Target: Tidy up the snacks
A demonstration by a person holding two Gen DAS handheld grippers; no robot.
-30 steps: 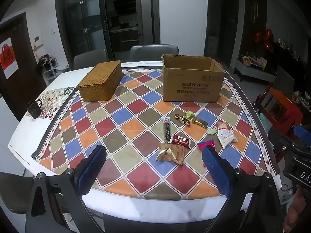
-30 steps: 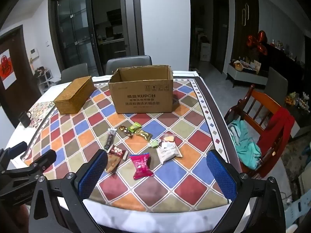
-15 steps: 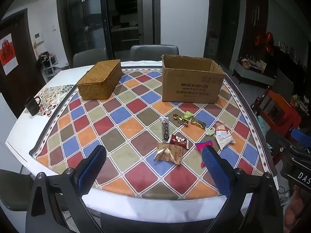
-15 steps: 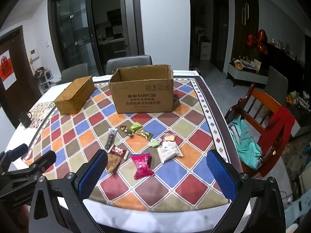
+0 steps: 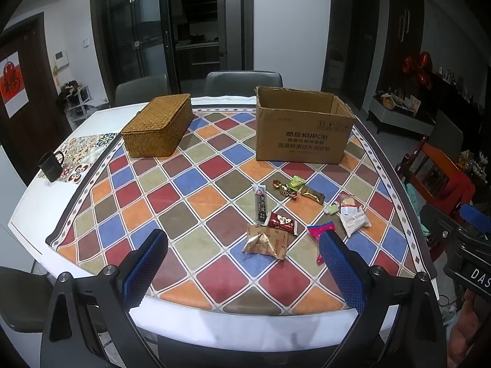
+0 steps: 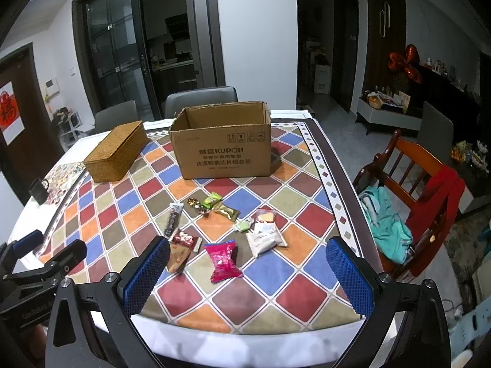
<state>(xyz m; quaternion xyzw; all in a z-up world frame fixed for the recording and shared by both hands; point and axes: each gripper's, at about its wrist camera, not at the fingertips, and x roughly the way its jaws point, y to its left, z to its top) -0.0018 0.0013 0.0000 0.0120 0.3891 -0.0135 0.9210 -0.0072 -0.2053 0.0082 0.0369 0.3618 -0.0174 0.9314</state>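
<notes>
— How far along are we?

— Barely begun. My left claw (image 5: 242, 256) and right claw (image 6: 248, 263) both gape empty; the snacks (image 6: 223, 260) lie scattered just ahead, the cardboard box (image 6: 224, 150) well beyond them.

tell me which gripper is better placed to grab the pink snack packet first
Right. The pink snack packet lies between the right gripper's open fingers, just ahead. For the left gripper, also open, it sits off by the right finger, partly hidden.
</notes>
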